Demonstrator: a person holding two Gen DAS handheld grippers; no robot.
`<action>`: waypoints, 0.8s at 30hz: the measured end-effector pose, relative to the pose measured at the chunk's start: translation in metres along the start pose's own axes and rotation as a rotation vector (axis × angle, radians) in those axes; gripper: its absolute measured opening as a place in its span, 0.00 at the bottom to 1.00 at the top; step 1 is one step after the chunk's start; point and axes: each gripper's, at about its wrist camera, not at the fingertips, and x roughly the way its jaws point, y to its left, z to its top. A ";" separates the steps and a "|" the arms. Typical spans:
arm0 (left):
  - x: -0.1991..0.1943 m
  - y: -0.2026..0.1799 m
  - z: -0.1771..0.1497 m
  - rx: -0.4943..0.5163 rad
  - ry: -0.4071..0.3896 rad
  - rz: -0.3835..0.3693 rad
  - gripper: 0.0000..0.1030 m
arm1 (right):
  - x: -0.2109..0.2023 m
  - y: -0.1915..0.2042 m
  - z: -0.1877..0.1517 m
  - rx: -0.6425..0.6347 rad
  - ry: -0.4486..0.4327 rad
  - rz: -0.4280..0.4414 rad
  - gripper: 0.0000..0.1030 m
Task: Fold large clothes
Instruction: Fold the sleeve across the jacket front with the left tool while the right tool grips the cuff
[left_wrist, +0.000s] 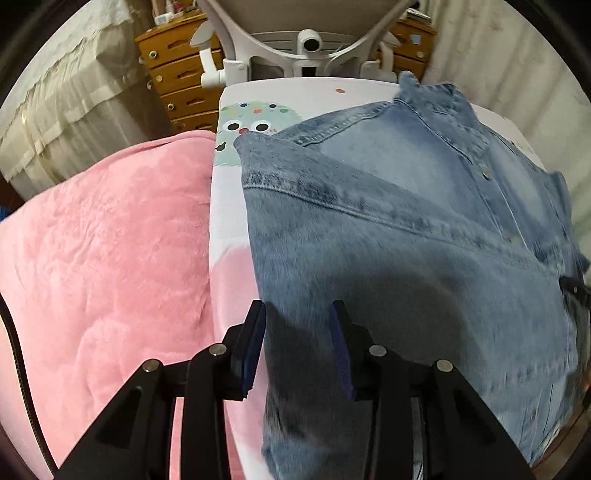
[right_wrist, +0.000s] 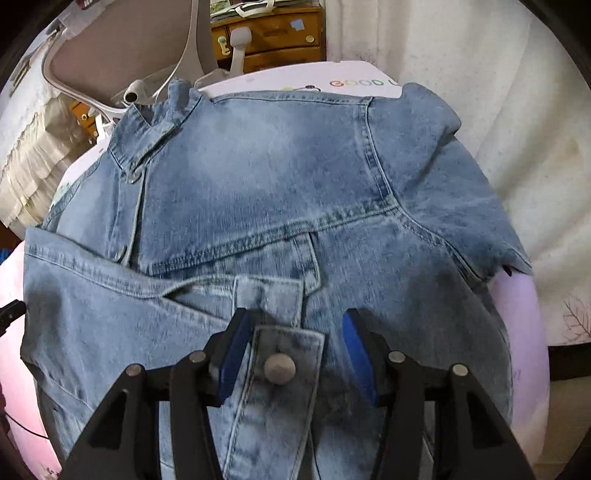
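Note:
A light blue denim jacket (left_wrist: 406, 206) lies spread on a white printed table cover (left_wrist: 231, 221), collar toward the far end. My left gripper (left_wrist: 297, 332) hangs over the jacket's near left edge. Its jaws stand apart, with shadowed denim showing in the gap and no pad visibly pressing it. In the right wrist view the jacket (right_wrist: 277, 166) fills the frame, one sleeve folded across the body. My right gripper (right_wrist: 295, 339) is open just above the sleeve cuff (right_wrist: 295, 343) with its metal button (right_wrist: 279, 367). The cuff is narrower than the gap between the pads.
A pink plush blanket (left_wrist: 103, 240) lies left of the table. A white office chair (left_wrist: 306, 44) stands at the far end, with wooden drawers (left_wrist: 177, 74) behind it. Pale curtains (right_wrist: 498, 110) hang to the right and cream ruffled fabric (left_wrist: 62, 103) to the left.

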 end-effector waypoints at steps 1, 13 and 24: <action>0.003 0.000 0.001 -0.007 0.002 0.004 0.33 | 0.000 0.003 0.001 -0.016 -0.006 0.006 0.50; 0.021 -0.002 0.007 -0.026 0.002 0.034 0.33 | -0.011 0.032 0.001 -0.176 -0.071 0.010 0.21; 0.002 -0.001 0.013 -0.093 -0.111 0.086 0.07 | -0.045 0.046 0.050 -0.213 -0.299 -0.096 0.20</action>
